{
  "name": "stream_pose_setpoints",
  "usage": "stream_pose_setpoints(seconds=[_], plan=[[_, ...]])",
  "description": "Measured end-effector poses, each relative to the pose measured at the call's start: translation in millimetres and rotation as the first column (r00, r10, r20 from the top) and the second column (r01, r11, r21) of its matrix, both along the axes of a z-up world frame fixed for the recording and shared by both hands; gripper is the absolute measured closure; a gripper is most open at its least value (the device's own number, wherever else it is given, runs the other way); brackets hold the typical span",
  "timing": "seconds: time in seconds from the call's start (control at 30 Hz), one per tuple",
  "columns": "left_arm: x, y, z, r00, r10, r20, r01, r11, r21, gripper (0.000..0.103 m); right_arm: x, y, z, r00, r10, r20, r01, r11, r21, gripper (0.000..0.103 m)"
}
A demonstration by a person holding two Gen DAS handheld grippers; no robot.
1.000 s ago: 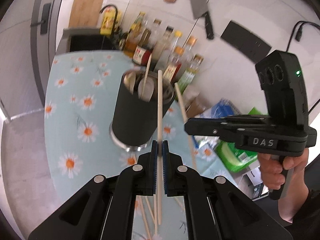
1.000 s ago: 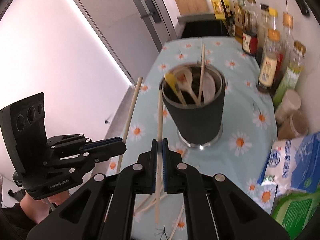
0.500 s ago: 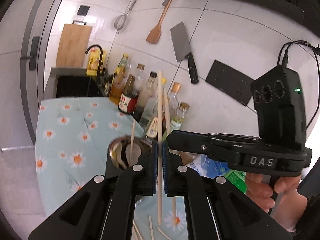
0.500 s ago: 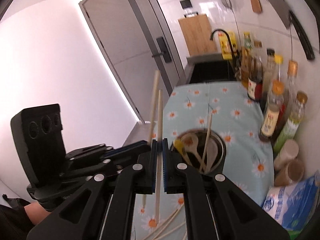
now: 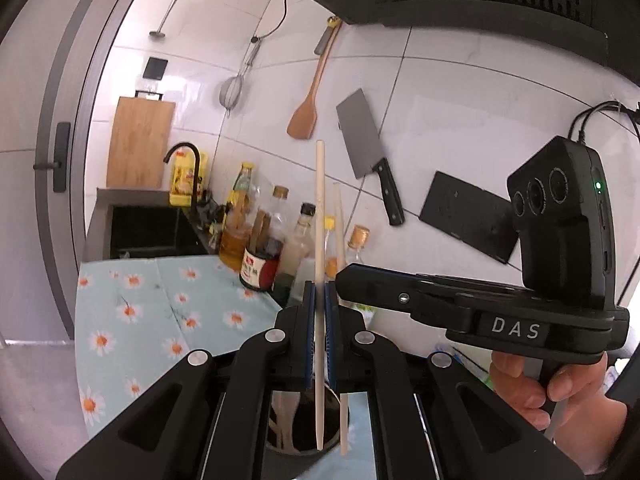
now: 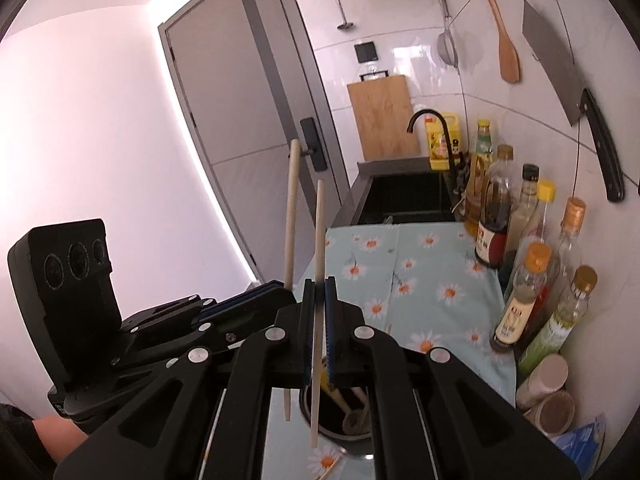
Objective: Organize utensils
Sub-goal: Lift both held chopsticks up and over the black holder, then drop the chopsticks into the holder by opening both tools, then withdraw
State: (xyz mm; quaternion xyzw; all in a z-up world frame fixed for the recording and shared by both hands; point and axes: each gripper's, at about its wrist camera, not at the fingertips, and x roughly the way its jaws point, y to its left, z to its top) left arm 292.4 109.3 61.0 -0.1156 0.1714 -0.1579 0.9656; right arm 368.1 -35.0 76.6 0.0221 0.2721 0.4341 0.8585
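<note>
Left gripper (image 5: 319,304) clamped on 1 wooden chopstick (image 5: 319,216), blue pads (image 5: 308,320) pressed flat against its sides. Chopstick held upright, thick end high against the white wall tiles, thin tip hanging over the mouth of the dark utensil holder (image 5: 296,446) below.

Right gripper (image 6: 319,304) likewise closed tight on a second chopstick (image 6: 319,240), also upright, tip dangling at the near rim of the same holder (image 6: 348,434). Seen from the left camera as a black body marked DAS (image 5: 472,316), gripped from beneath by a hand (image 5: 560,396). Second chopstick there just right of the first, nearly parallel, lower end (image 5: 343,420) apparently outside the holder's rim, though hard to judge through the fisheye.

Inside the holder: a yellow-handled utensil (image 6: 326,380) and pale spoon handles (image 6: 352,404), partly hidden by the gripper frames. 1 loose chopstick (image 6: 332,468) flat on the daisy-print tablecloth (image 6: 432,280) beside the holder's base.

Along the wall, a row of sauce and oil bottles (image 6: 496,220) standing close together, 2 small jars (image 6: 548,388) nearest the camera. Black faucet (image 6: 432,120) over a dark sink (image 6: 408,196), cutting board (image 6: 380,116) leaning behind it. On the tiles: cleaver (image 5: 364,140), wooden spatula (image 5: 308,108), wire strainer (image 5: 231,92).
</note>
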Motion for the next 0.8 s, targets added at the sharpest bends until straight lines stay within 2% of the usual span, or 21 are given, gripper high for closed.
stream_pose_setpoints(seconds=[0.23,0.43,0.8], plan=[[16.9,3.8,-4.8,1.000,0.012,0.028,-0.012,1.000,-0.004,0.099,10.9,-3.1,-1.6,0.998,-0.034,0.061,0.031,0.999,0.043,0.097],[25.4,8.5,-33.3,1.000,0.031,-0.001,-0.031,0.999,-0.036,0.099,10.5,-1.0,-23.5,0.994,-0.052,0.100,0.049,0.998,0.041,0.097],[23.4,6.5,-76.7,0.995,0.065,-0.072,-0.068,0.996,-0.051,0.099,14.3,-6.0,-70.9,0.996,-0.087,0.036,0.085,0.995,0.059,0.097]])
